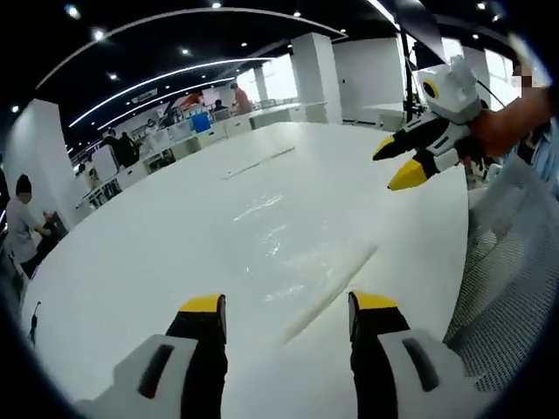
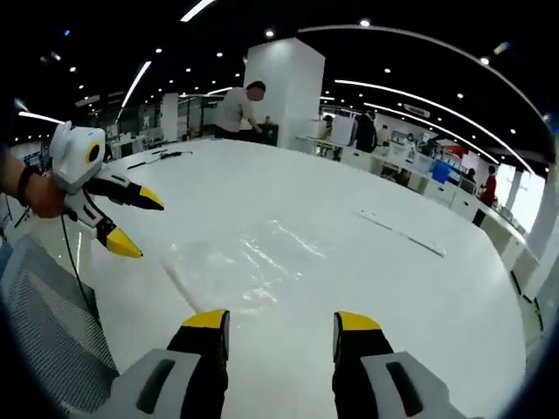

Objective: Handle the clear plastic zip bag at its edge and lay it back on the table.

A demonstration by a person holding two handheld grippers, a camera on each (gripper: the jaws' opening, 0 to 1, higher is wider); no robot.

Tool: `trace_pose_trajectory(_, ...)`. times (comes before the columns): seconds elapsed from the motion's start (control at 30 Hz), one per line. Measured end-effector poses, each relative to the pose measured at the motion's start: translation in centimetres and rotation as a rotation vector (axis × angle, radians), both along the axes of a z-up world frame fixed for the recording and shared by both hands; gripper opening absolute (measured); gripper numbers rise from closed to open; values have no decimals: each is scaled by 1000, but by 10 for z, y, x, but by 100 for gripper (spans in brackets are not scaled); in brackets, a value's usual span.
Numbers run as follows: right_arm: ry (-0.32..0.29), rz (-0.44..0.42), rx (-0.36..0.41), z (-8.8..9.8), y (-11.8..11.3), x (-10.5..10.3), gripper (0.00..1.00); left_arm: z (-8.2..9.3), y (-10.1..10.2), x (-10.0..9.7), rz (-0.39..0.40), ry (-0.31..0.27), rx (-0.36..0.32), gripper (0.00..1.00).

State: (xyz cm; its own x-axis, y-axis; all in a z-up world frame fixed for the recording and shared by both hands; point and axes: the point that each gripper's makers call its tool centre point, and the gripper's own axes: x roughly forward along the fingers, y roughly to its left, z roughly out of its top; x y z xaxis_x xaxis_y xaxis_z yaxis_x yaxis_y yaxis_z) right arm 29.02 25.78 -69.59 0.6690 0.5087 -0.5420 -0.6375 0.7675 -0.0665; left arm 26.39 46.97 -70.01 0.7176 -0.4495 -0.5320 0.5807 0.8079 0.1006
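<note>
The clear plastic zip bag (image 1: 288,240) lies flat on the white table (image 1: 140,253), its white zip strip (image 1: 336,288) running just beyond my left gripper (image 1: 288,316), which is open and holds nothing. In the right gripper view the bag (image 2: 253,257) lies just ahead of my right gripper (image 2: 281,332), also open and empty. The right gripper (image 1: 403,164) hovers open above the table at the upper right of the left gripper view. At the left of the right gripper view, the left gripper (image 2: 133,220) hangs open above the table edge.
A thin strip (image 1: 258,162) lies farther off on the table, seen also as a strip (image 2: 400,232) in the right gripper view. A mesh chair back (image 1: 507,279) stands by the table edge. People stand at desks in the background, and a white pillar (image 2: 284,92) rises behind the table.
</note>
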Motion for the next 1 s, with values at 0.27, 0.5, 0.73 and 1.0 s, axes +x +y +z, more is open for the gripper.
trace_pose_trajectory(0.27, -2, -65, 34, 2, -24, -6, 50, 4, 6, -2, 62, 12, -68, 61)
trace_pose_trajectory(0.5, 9, -127, 57, -1, -45, -17, 52, 2, 8, -3, 84, 12, -92, 64)
trace_pose_trajectory(0.73, 22, -190, 96, -2, -56, -25, 54, 1, 6, -4, 94, 15, -107, 66)
trace_pose_trajectory(1.0, 17, -220, 118, 1, -61, -23, 54, 3, 4, 1, 106, 15, -126, 67)
